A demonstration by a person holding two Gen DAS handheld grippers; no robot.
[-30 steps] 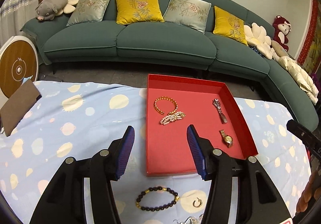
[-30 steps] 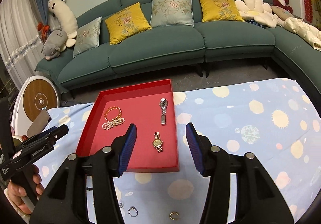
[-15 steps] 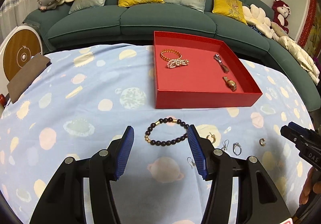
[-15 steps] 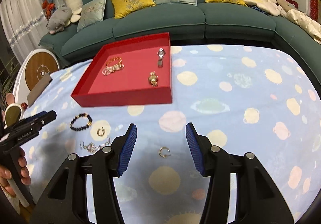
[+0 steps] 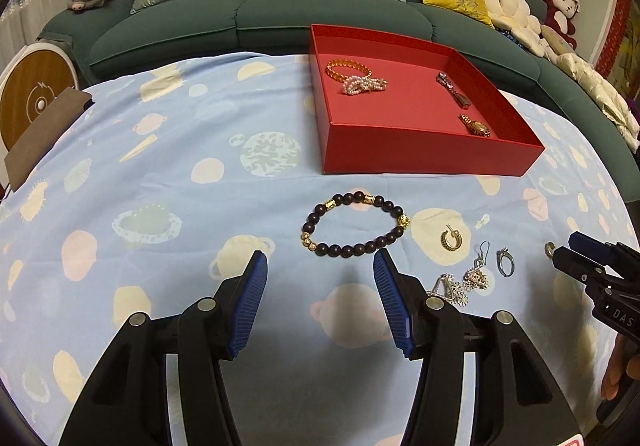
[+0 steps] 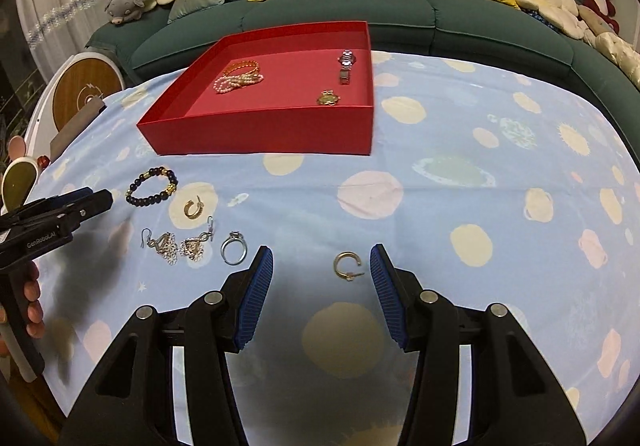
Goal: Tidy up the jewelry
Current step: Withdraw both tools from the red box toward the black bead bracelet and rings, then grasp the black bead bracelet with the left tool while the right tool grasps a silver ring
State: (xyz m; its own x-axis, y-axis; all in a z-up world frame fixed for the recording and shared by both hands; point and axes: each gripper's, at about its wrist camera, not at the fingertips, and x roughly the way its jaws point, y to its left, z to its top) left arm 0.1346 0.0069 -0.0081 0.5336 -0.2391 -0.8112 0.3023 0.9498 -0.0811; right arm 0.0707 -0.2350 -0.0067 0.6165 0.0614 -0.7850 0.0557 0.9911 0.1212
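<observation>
Hovering low over the blue patterned cloth (image 5: 120,166), the left gripper (image 5: 318,266) has its blue pads spread wide and holds nothing. Just above its fingertips, in the middle of the left wrist view, lies the dark bead bracelet (image 5: 354,224) with gold beads. To the right of it are a gold hoop earring (image 5: 451,240), a silver ring (image 5: 505,264) and two silver drop earrings (image 5: 466,280), all flat on the cloth. The red tray (image 5: 424,150) stands in the upper centre, and inside it are an amber bracelet (image 5: 346,68), a pearl bracelet (image 5: 364,85), a silver watch (image 5: 452,88) and a gold watch (image 5: 476,126).

In the right wrist view, the right gripper (image 6: 321,266) is also spread and empty. A second gold hoop earring (image 6: 346,266) lies on the cloth between its fingertips, nearer to the right pad and touching neither.
</observation>
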